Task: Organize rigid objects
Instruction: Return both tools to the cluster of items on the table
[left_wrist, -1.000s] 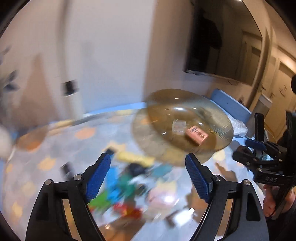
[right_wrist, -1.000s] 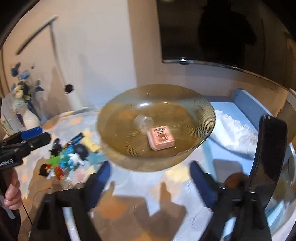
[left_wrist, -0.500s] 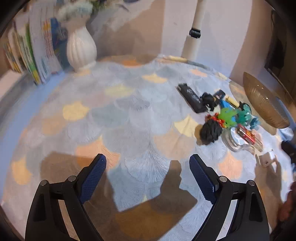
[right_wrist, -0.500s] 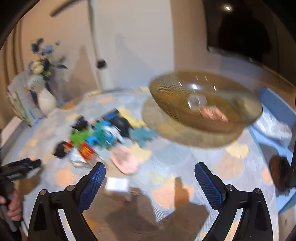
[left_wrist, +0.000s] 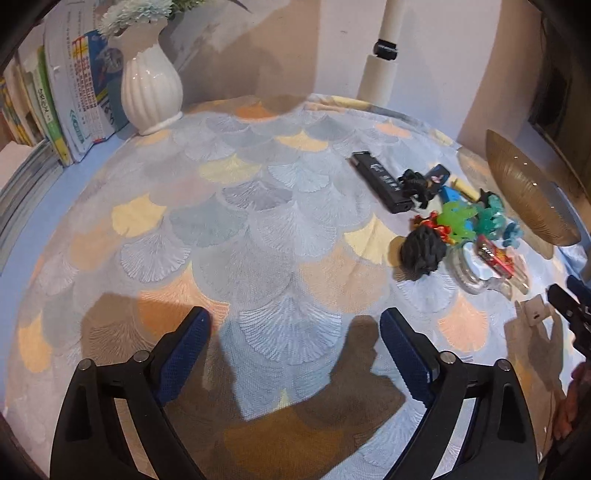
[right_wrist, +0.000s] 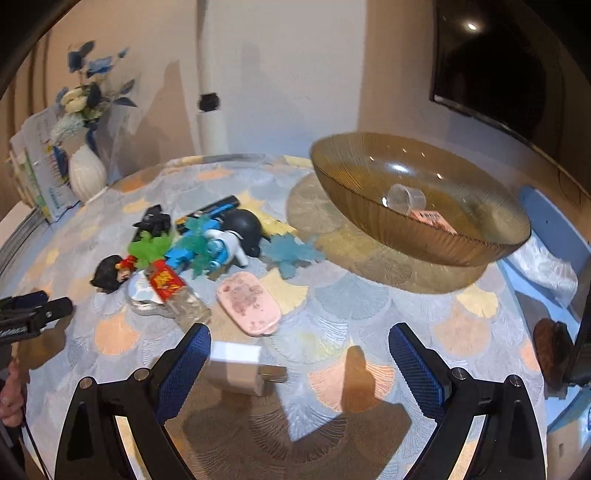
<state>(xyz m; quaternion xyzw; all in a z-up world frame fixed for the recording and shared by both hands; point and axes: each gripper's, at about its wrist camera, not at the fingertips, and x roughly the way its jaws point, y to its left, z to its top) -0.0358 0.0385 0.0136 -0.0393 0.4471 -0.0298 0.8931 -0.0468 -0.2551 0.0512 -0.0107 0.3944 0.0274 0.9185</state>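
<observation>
Across the scallop-patterned bench our toys lie heaped beside the amber bowl; our left tool is opening over bare cloth, our right tool gapes around the white charger.

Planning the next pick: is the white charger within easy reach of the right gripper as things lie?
Probably yes. The charger lies alone on the cloth just ahead of the right gripper, whose jaws stand open and empty. Nothing covers it; the pink case lies beyond.

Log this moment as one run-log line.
left tool: opening, nothing between fingers | right tool: open over white plug adapter | amber ribbed glass bowl: holds clear cup, pink box | toy pile: untouched
</observation>
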